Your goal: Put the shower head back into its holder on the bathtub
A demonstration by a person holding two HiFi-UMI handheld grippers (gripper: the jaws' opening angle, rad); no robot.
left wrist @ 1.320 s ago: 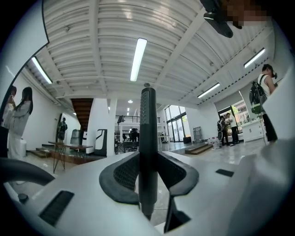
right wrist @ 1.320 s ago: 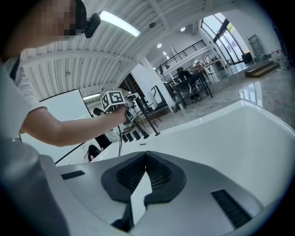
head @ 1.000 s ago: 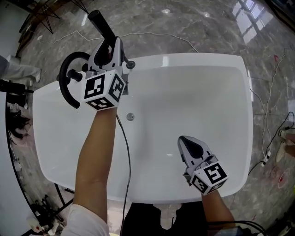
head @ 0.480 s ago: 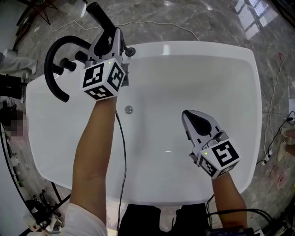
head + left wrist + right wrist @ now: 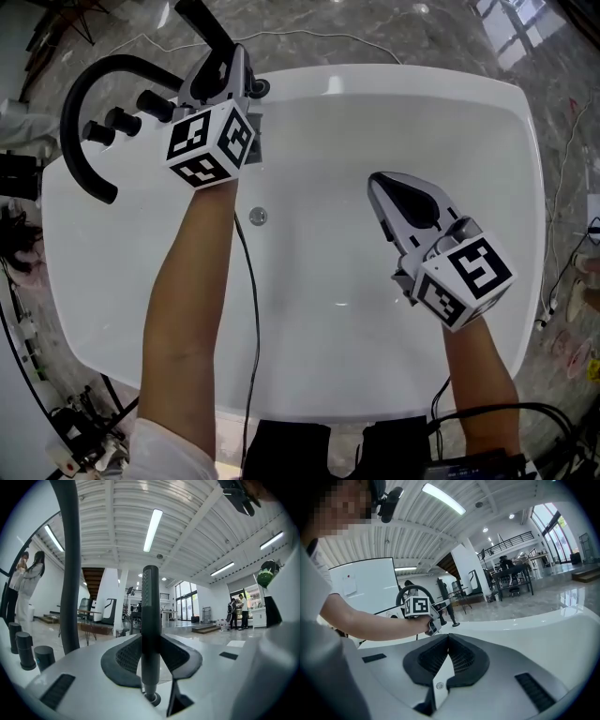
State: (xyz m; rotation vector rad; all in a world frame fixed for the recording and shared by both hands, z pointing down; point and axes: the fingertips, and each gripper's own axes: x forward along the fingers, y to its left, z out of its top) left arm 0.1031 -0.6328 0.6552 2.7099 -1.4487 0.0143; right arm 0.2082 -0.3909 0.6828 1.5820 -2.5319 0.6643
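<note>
**Shower head gripped at the far rim, seating not yet confirmed**

Nearest the person, the right gripper [image 5: 378, 181] is held over the basin of the bathtub [image 5: 422, 77]. Its jaws are pressed together with nothing between them, and it plays no part in the placement. A round chrome fitting [image 5: 257, 217] is set in the tub's inner wall beyond it. A black cable [image 5: 249, 309] is seen running beside the left forearm.

Further out, at the far left corner of the rim, the left gripper [image 5: 151, 639] is clamped on the shower head [image 5: 150, 597]. The black handle is held upright between the pads. Just beside the gripper, a small black fitting [image 5: 257, 88] sits on the rim and is taken to be the holder. A ring shows directly under the handle's lower end in the left gripper view. Whether the end has entered it cannot be told.

Beyond and to the left stand the curved black faucet spout [image 5: 70, 122] and its knobs [image 5: 155, 101].

Several risks are judged from here:
- The handle is pinched along a narrow line, so it could pivot if its lower end catches the ring's edge.
- A slight tilt could send the end onto the rim instead of into the socket.
- From above, the holder is partly masked by the gripper, so alignment is poorly checked.
- If the handle is released before it is fully seated, the shower head could topple into the tub.
</note>
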